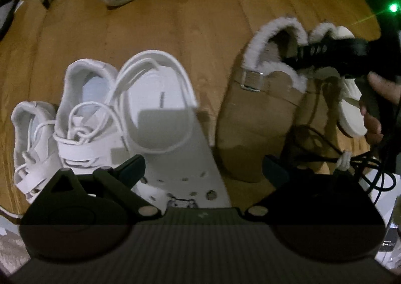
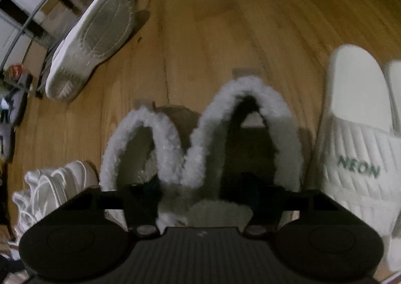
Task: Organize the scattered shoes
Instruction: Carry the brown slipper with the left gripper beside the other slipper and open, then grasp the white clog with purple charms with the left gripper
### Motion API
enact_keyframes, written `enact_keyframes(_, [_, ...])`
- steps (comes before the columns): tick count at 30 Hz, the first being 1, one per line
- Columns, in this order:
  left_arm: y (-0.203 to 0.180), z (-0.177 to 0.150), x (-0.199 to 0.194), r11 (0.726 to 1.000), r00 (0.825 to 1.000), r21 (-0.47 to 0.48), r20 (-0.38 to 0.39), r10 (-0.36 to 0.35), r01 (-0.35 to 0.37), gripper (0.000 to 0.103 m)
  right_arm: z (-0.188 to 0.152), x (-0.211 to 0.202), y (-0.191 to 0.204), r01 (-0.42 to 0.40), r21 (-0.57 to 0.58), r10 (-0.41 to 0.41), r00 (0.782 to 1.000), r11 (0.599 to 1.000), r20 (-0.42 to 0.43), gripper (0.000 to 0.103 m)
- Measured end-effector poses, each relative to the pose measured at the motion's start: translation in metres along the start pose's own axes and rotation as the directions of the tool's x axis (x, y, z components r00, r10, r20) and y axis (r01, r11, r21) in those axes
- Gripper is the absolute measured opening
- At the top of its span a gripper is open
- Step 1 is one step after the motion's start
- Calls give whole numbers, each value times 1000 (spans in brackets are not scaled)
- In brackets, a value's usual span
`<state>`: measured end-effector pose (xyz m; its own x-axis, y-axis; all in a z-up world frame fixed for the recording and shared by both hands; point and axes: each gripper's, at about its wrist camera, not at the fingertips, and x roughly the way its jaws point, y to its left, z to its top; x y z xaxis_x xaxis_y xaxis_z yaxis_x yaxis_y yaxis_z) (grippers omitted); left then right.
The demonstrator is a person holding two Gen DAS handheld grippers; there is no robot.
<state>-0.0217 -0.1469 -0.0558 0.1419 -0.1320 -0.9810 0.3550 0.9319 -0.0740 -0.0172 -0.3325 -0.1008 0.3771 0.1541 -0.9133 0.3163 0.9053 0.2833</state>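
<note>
Beside the white slide (image 2: 361, 138), fur-lined clogs (image 2: 200, 148) leave no gap.

Tan slippers (image 2: 200, 148) trimmed white, white sneakers (image 1: 82, 108), brown floor (image 1: 163, 21).
</note>
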Motion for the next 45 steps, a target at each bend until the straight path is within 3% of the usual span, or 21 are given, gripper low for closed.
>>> enact_keyframes(1, [2,1,-1,1000,1000,-3,0,-3,3,101,-1,4,8,22,-61,-22,1000,998,-5,37])
enact_keyframes(3, [4,2,-4,1000,1000,-5,3,-13,13,101,-7,7,35,98,-296,-104,995,950,-5,25])
enact_keyframes(6, [3,2,-10,1000,1000,0,20,-11,11,101,-7,1,45,32,-416,-69,995,909,-74,23])
enact_keyframes(10, [6,12,-11,1000,999,9,28,-24,24,101,-4,-8,40,-119,-447,29,979,886,-203,22])
enact_keyframes(12, [14,22,-12,999,998,10,32,-46,46,101,-4,-9,35,-140,-405,55,975,903,-216,30])
enact_keyframes(13, [19,28,-13,999,998,9,37,-54,53,101,-4,-14,30,-144,-350,80,978,925,-192,43])
enact_keyframes(16, [50,66,-24,997,994,-36,87,-69,73,101,-6,-43,14,-220,-177,206,974,959,-96,57])
enact_keyframes(18, [80,98,-29,992,988,-87,128,-80,92,102,-8,-67,2,-301,-76,300,954,951,-19,72])
enact_keyframes(20, [107,140,-28,988,978,-86,181,-107,124,102,-11,-94,-6,-362,-10,362,931,932,49,73])
enact_keyframes(22, [122,186,-20,991,963,-8,237,-127,133,102,-10,-118,-10,-423,47,417,903,905,102,73])
enact_keyframes(25, [128,246,-1,997,963,71,264,-52,34,102,9,-128,4,-493,115,484,870,863,95,74])
enact_keyframes(26, [128,262,5,996,964,88,265,-18,-6,102,20,-130,15,-535,124,530,845,836,74,73])
enact_keyframes(27, [127,275,14,994,967,96,254,32,-58,102,33,-133,28,-568,117,567,822,814,48,73])
enact_keyframes(28, [127,292,27,987,965,103,243,97,-125,102,43,-134,38,-579,104,580,814,808,32,75])
enact_keyframes(29, [128,301,35,983,962,106,247,120,-150,102,55,-136,52,-563,68,564,826,824,15,75])
enact_keyframes(31, [130,319,52,976,954,104,256,157,-189,102,77,-140,76,-436,-65,438,899,898,22,75])
enact_keyframes(33, [138,329,67,988,955,47,266,133,-150,102,83,-140,85,-350,-126,358,933,928,46,75])
enact_keyframes(35, [143,331,84,991,957,-16,259,130,-130,103,82,-139,85,-323,-137,333,941,936,57,75])
enact_keyframes(38, [147,313,77,993,945,-76,306,112,-93,103,69,-130,63,-354,-68,358,932,933,58,75])
enact_keyframes(43, [146,281,70,997,963,15,261,-73,71,103,58,-106,35,-325,41,322,945,945,54,75])
enact_keyframes(45, [137,269,73,996,968,61,238,-83,71,103,55,-100,25,-334,85,330,942,939,57,75])
